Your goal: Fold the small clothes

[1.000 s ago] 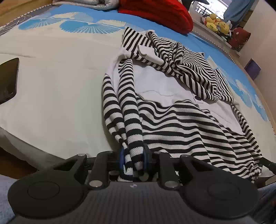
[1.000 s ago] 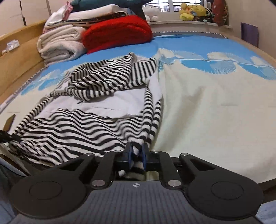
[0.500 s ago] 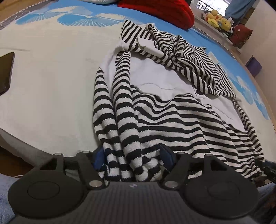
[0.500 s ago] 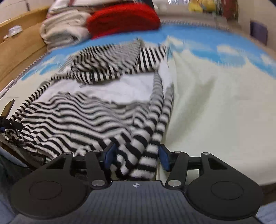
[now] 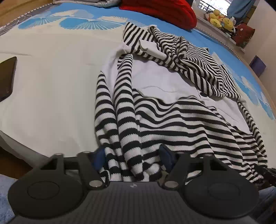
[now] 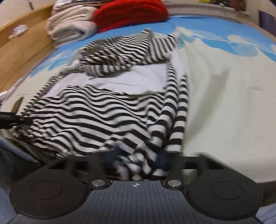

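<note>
A black-and-white striped top [image 5: 172, 120] with a white panel lies spread on the bed, its hood crumpled at the far end. One striped sleeve [image 5: 124, 103] runs down its left side into my left gripper [image 5: 132, 156]. That gripper's jaws stand wide on either side of the bunched cuff and are closing. In the right wrist view the same top [image 6: 86, 106] shows blurred, and its other sleeve [image 6: 172, 112] ends between the jaws of my right gripper [image 6: 138, 155]. Motion smears its fingers [image 6: 115, 151] around the cuff.
The bed sheet [image 5: 51, 86] is cream with blue fan prints. A dark phone [image 5: 6, 79] lies at the left. A red cushion [image 5: 160, 10], folded towels [image 6: 69, 25] and plush toys [image 5: 219, 15] sit at the far end. A wooden bed frame [image 6: 20, 48] runs along one side.
Both grippers gave up their narrow pinch on a sleeve and opened wide. More striped fabric now bunches between each pair of jaws. The right view has sunk closer to the top.
</note>
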Demonstrator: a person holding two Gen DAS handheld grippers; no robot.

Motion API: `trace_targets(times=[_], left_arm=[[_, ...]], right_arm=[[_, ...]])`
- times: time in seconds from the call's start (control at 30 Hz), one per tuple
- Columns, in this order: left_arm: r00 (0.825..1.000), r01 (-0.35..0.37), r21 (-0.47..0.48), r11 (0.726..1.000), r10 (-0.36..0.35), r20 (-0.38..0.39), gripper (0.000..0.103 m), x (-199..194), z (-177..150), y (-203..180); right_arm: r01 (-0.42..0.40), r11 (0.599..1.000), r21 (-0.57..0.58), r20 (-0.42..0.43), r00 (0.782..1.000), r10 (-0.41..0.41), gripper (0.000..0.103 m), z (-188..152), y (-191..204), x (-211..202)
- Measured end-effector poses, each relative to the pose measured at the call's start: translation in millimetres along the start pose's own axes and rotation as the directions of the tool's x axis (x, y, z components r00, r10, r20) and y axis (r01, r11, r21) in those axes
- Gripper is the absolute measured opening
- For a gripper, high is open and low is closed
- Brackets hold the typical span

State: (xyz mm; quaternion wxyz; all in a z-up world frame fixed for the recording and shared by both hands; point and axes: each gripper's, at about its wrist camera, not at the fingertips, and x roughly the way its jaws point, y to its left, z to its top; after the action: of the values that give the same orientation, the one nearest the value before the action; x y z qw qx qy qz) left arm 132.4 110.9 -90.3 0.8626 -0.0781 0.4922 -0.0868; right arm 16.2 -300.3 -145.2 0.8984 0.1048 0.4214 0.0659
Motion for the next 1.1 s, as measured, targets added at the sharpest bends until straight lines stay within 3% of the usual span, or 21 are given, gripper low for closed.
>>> trace_targets(times=[0.03, 0.13, 0.23, 0.3, 0.37, 0.53, 0.77, 1.1], left_arm=[[1.000, -0.001, -0.005, 1.000, 0.001, 0.003, 0.040, -1, 1, 1], [1.000, 0.005, -0.049, 0.999, -0.004, 0.011, 0.025, -3, 3, 8], [1.000, 0.011, -0.068, 0.998, -0.011, 0.002, 0.025, -3, 4, 10], [1.000, 0.018, -0.058, 0.998, -0.018, -0.005, 0.025, -2, 5, 8], [1.000, 0.016, -0.052, 0.999, -0.016, -0.008, 0.025, -1, 5, 6], [0.999, 0.027, -0.082, 0.996, -0.028, -0.015, 0.019, -7, 8, 9], [0.994, 0.109, -0.045, 0.993, -0.108, 0.030, 0.014, -54, 17, 9], [0.983, 0.172, -0.061, 0.983, -0.175, -0.051, 0.013, -96, 0, 18]], right_arm=[[-0.009, 1.000, -0.024, 0.017, 1.000, 0.009, 0.005, 0, 4, -2], [-0.032, 0.997, -0.076, 0.085, 0.996, 0.039, 0.004, 0, 15, -13], [-0.010, 1.000, 0.019, 0.099, 0.995, 0.008, 0.004, 6, -3, -14], [0.021, 0.991, 0.131, 0.042, 0.999, -0.027, 0.003, 6, -28, -7], [-0.003, 0.973, 0.230, -0.006, 1.000, 0.004, 0.003, 4, -49, 3], [-0.004, 0.975, 0.222, 0.009, 1.000, 0.002, 0.003, 9, -44, -1], [-0.088, 0.984, 0.154, 0.159, 0.985, 0.064, 0.003, 33, -30, -70], [-0.135, 0.967, 0.218, 0.084, 0.989, 0.119, 0.003, 17, -36, -109]])
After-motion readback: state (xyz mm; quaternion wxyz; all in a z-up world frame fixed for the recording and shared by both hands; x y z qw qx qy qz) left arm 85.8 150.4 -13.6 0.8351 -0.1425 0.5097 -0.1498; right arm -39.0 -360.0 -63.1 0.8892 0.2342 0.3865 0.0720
